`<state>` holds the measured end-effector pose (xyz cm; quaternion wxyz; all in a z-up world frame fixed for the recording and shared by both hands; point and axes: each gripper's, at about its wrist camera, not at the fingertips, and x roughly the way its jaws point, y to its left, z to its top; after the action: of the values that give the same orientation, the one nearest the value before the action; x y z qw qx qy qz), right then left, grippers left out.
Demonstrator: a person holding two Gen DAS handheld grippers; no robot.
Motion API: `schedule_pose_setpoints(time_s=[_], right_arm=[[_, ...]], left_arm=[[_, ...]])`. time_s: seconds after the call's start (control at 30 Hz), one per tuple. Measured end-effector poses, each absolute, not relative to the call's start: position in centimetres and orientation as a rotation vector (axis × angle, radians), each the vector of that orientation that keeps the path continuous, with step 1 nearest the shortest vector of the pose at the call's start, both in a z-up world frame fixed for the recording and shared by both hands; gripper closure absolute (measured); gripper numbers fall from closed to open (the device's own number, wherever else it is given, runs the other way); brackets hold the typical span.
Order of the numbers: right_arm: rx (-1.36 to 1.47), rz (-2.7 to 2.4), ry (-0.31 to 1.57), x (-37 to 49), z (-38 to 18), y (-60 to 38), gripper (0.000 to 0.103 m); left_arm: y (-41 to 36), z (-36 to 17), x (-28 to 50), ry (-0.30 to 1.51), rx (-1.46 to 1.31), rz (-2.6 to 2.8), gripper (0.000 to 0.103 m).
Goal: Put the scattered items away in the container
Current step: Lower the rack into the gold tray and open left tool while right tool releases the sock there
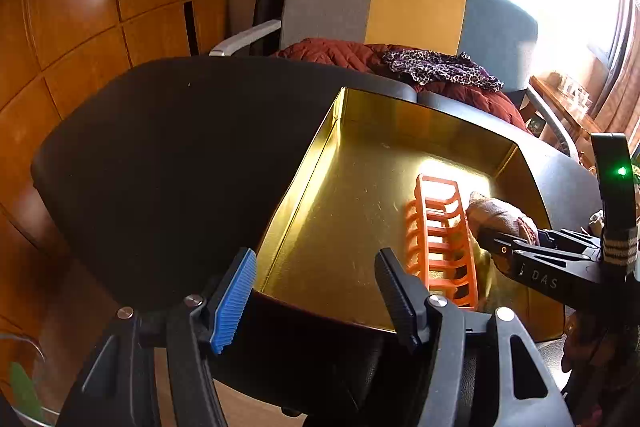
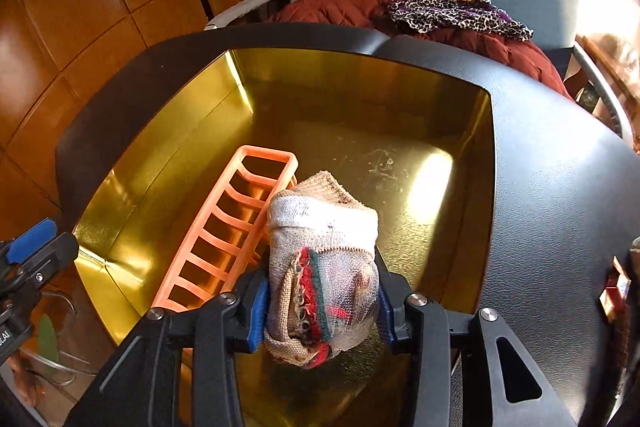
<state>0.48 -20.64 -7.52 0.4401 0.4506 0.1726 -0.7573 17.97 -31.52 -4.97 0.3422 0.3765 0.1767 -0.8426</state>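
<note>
A gold tin container (image 1: pixel 360 115) (image 2: pixel 360 75) stands open on the black table (image 1: pixel 160 167). Inside it, toward its left side, lies an orange plastic rack (image 1: pixel 440 239) (image 2: pixel 224 227). A rolled beige sock with red and green stripes (image 2: pixel 324 259) (image 1: pixel 500 215) hangs over the tin's floor just right of the rack. My right gripper (image 2: pixel 322 287) (image 1: pixel 496 243) is shut on it, blue pads against both sides. My left gripper (image 1: pixel 314 267) stands open and empty above the tin's near left rim; in the right wrist view it shows at the left edge (image 2: pixel 36 243).
Behind the table is a chair with a grey, yellow and blue back (image 1: pixel 400 7), holding a red quilted jacket (image 1: pixel 328 53) and a leopard-print cloth (image 1: pixel 440 67). A wooden panelled wall (image 1: pixel 80 7) lies left. A small red item (image 2: pixel 616 291) sits at the table's right edge.
</note>
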Motion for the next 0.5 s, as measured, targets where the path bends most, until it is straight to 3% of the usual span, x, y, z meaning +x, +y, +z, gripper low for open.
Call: schedule_pose_setpoints(time_s=[0.2,0.5], right_arm=[[1.076,-1.902,0.373,0.9,-5.7,-19.2,0.043],[1.032,-2.049,0.200,-0.5,-3.0,-10.6,0.041]], left_arm=[[-29.8,-4.0,17.5,0.413,0.983,-2.259,0.040],[-24.9,-3.0,14.8,0.370,1.074,-2.435,0.040]])
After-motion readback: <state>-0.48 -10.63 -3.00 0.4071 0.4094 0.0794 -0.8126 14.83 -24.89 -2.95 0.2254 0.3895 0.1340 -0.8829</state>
